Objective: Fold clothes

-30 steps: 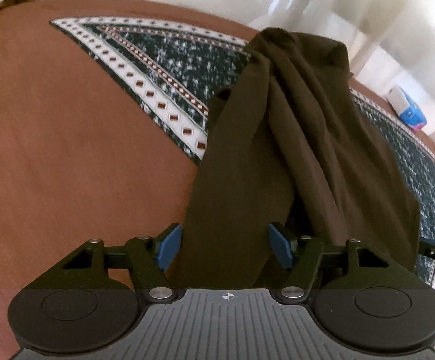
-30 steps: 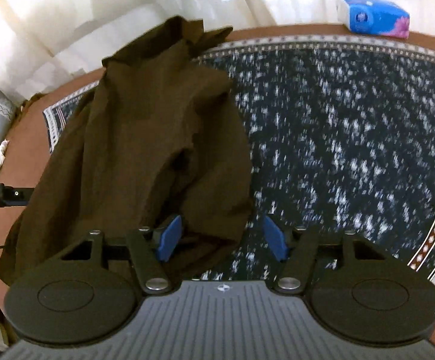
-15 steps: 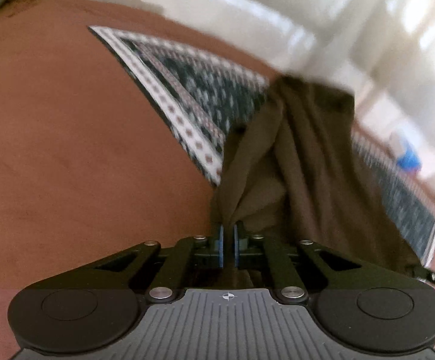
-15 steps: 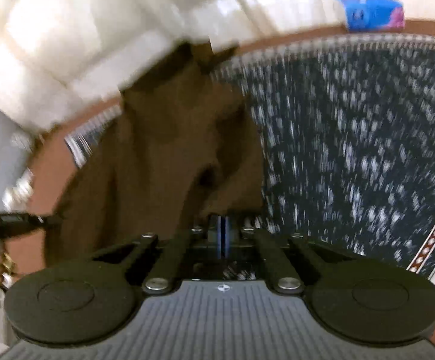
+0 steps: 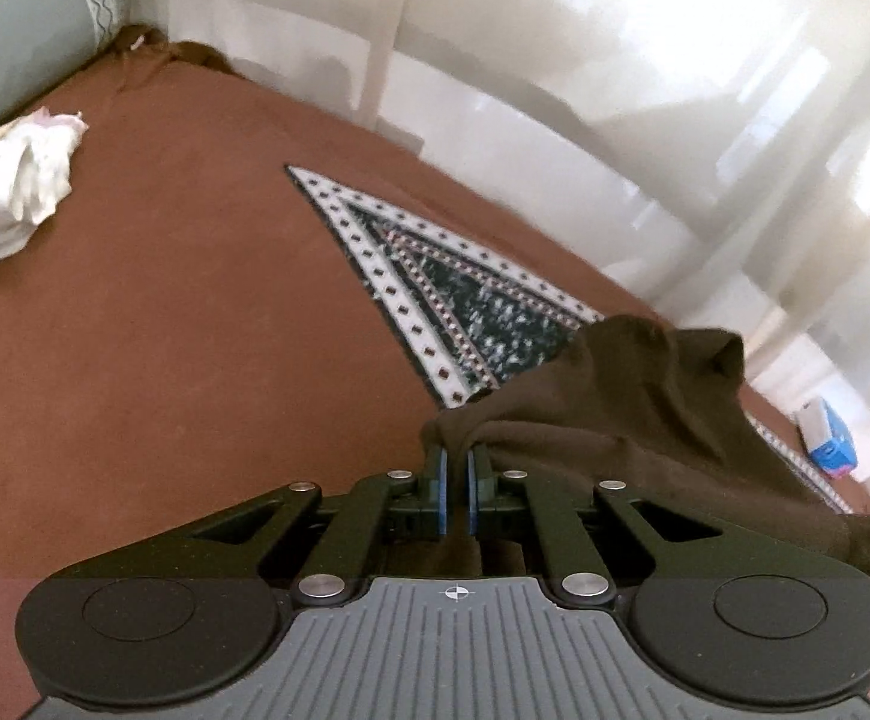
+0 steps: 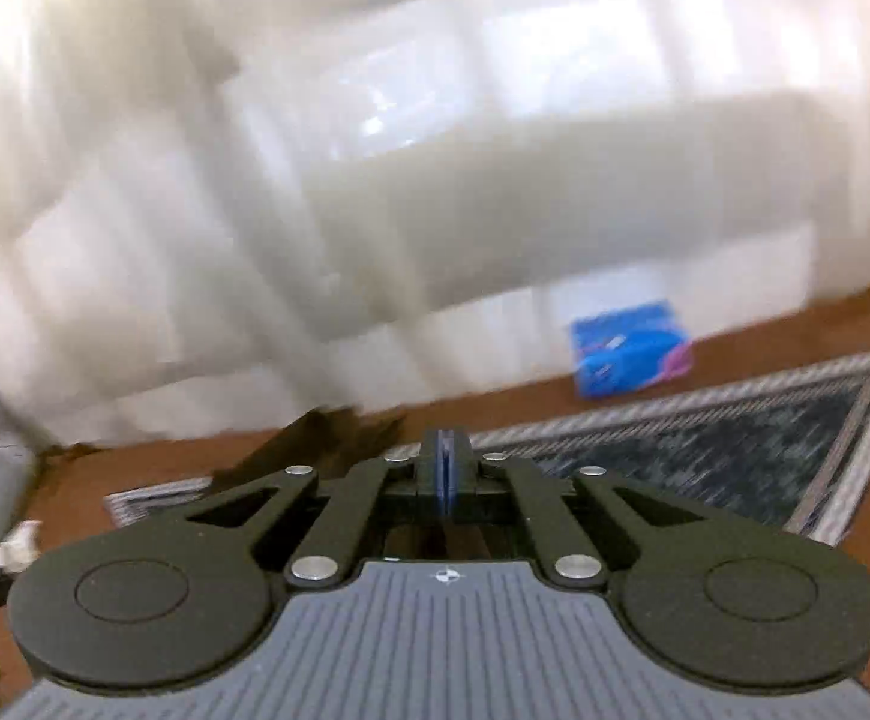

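A dark brown garment (image 5: 627,420) lies bunched on the patterned mat (image 5: 483,306), stretching off to the right. My left gripper (image 5: 456,468) is shut on a bunched edge of it, blue pads pinching the cloth. In the right wrist view my right gripper (image 6: 447,450) is shut with its pads together. A strip of the brown garment (image 6: 321,438) shows just left of its fingers; the view is blurred and whether cloth is between the pads is hidden.
A brown bedspread (image 5: 165,330) covers the surface. Crumpled white clothes (image 5: 9,186) lie at the far left by a grey-green bolster (image 5: 21,42). A blue tissue pack (image 6: 630,354) sits at the far edge. White curtains (image 6: 375,150) hang behind.
Both grippers closed from open onto the brown garment's near edge, then lifted and tilted up. The right view now points mostly at the curtains.
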A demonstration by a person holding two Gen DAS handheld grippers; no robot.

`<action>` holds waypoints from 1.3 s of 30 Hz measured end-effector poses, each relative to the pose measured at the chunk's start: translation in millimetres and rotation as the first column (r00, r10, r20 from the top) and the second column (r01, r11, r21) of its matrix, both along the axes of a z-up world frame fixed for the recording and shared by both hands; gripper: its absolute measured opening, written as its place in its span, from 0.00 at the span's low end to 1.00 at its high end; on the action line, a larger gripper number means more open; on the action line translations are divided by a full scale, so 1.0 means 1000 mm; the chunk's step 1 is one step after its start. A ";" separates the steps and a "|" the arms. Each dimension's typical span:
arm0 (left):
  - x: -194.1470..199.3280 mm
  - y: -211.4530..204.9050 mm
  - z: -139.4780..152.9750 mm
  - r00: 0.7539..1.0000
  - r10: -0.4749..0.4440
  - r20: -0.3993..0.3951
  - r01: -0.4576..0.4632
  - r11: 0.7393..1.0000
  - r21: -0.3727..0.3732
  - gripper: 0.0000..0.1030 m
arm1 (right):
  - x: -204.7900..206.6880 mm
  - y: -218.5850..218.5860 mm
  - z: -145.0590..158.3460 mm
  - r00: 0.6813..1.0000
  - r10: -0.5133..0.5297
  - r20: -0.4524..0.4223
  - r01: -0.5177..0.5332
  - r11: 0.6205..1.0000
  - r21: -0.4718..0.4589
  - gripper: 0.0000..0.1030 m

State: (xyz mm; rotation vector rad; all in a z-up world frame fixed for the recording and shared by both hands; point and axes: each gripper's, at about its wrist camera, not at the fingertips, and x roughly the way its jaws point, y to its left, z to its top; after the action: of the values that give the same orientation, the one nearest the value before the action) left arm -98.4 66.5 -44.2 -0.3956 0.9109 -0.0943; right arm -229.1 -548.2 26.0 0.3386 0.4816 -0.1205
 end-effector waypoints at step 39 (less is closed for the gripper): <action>-0.099 -0.260 -0.049 0.874 -0.472 -0.114 0.485 0.858 0.169 0.60 | 0.044 -0.004 -0.141 0.911 0.191 -0.366 -0.202 0.979 0.008 0.52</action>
State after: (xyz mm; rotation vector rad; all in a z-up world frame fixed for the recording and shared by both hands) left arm -197.5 -194.0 -93.5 0.0192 1.0622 -0.4505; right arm -184.6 -552.6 -115.4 0.2354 0.8800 0.0069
